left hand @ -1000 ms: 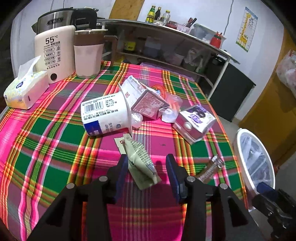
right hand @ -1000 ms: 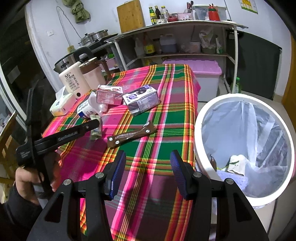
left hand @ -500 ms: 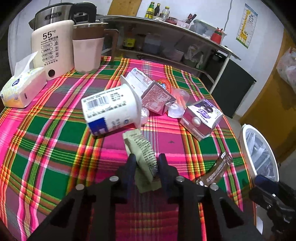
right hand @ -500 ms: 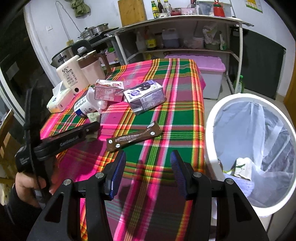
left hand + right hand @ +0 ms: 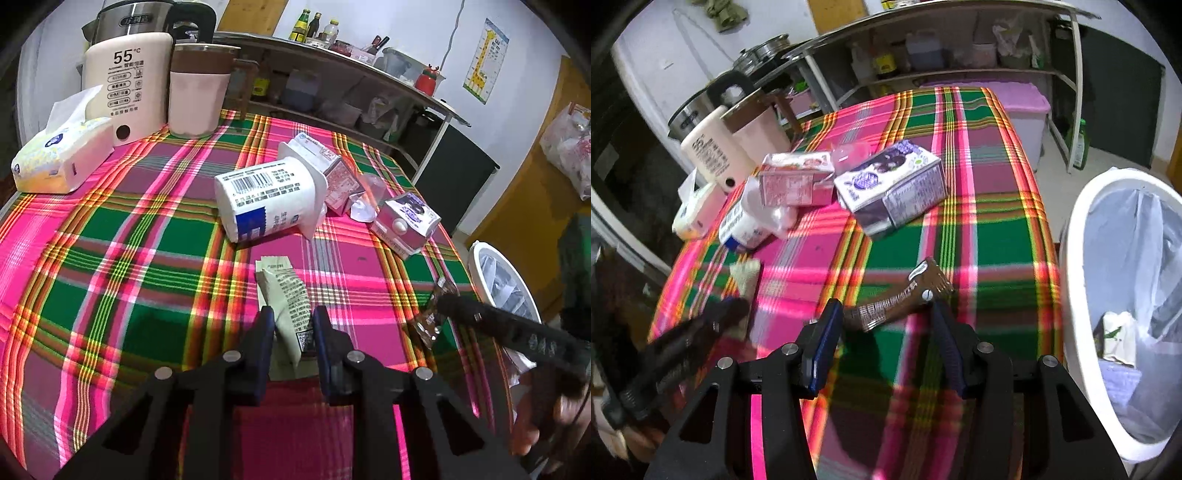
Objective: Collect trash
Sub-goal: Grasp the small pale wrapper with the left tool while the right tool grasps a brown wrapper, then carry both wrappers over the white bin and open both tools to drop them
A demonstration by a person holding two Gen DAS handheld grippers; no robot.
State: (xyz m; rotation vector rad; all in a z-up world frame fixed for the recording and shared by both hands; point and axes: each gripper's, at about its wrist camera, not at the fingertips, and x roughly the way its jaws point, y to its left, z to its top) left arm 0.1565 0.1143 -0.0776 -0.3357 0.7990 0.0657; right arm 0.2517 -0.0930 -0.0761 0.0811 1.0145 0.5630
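The left gripper (image 5: 291,326) has just been closing; its fingers now pinch the pale green wrapper (image 5: 286,299) low in the frame's centre. The right gripper (image 5: 886,325) stands wide, straddling the brown wrapper (image 5: 905,295) on the plaid worktop (image 5: 990,236). The white bin (image 5: 1071,258) stands at right.
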